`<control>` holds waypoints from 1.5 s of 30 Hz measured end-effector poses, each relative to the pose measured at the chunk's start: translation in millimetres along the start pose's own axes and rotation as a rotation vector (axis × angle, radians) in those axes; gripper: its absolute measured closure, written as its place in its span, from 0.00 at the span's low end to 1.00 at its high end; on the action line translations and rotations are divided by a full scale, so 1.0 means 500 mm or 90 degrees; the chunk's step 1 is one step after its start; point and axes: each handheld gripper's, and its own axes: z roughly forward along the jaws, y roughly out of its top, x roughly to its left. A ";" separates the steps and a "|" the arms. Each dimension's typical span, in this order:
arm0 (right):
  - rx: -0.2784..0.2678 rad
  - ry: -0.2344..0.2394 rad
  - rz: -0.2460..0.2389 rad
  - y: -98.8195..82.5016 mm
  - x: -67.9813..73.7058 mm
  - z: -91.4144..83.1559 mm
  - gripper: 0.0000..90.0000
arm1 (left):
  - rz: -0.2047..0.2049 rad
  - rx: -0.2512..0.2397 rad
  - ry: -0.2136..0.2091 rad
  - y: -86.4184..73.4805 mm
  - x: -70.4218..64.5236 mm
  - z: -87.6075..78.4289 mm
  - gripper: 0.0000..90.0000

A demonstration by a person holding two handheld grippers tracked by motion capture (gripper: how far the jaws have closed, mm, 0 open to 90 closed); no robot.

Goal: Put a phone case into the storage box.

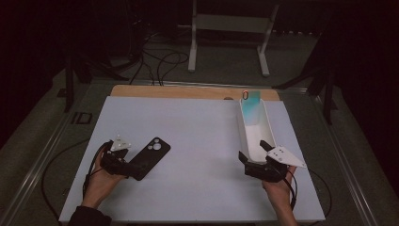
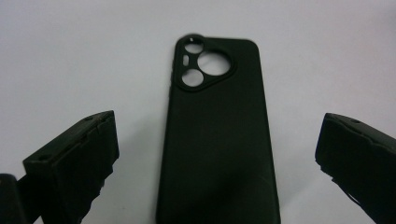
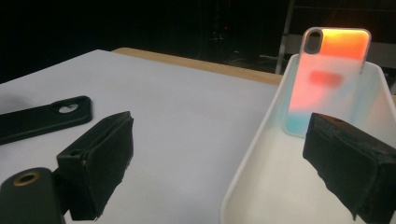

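A black phone case (image 1: 153,153) (image 2: 217,116) lies flat on the white board (image 1: 197,136), camera cut-outs pointing away from me. My left gripper (image 1: 134,165) (image 2: 217,154) is open, one jaw on each side of the case's near end without touching it. At the right stands a long white tray (image 1: 269,127) (image 3: 252,154). A translucent orange-to-teal phone case (image 1: 251,106) (image 3: 327,79) leans upright against its far end. My right gripper (image 1: 254,150) (image 3: 219,154) is open at the tray's near end, left jaw outside the wall and right jaw over the inside.
A wooden strip (image 1: 188,92) runs along the board's far edge. Beyond it, cables (image 1: 160,61) lie on the dark floor beside a white stand (image 1: 193,47). The black case (image 3: 42,119) lies far to the left in the right gripper view.
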 end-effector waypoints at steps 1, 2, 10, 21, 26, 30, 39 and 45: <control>0.001 0.000 0.001 0.000 0.000 -0.001 0.10 | -0.002 0.005 -0.002 0.001 0.000 0.003 0.00; 0.000 0.000 0.000 0.000 0.000 -0.001 0.10 | -0.002 0.009 -0.003 0.001 0.000 0.005 0.00; 0.002 0.000 -0.001 -0.001 0.000 -0.001 0.10 | 0.005 0.031 -0.006 0.007 0.000 0.014 0.00; 0.006 0.002 0.000 -0.004 -0.001 0.001 0.10 | 0.024 0.072 -0.019 0.015 -0.006 0.033 0.00; 0.006 0.002 0.001 -0.005 -0.001 0.002 0.10 | 0.025 0.089 -0.022 0.017 -0.007 0.045 0.00; 0.007 0.002 0.001 -0.006 -0.001 0.003 0.10 | 0.027 0.103 -0.019 0.017 -0.012 0.055 0.00; 0.006 0.000 0.000 -0.007 -0.003 0.002 0.10 | 0.050 0.149 -0.001 0.011 -0.021 0.073 0.00; 0.007 -0.004 0.001 -0.009 -0.006 0.002 0.10 | 0.048 0.164 0.011 0.008 -0.019 0.079 0.00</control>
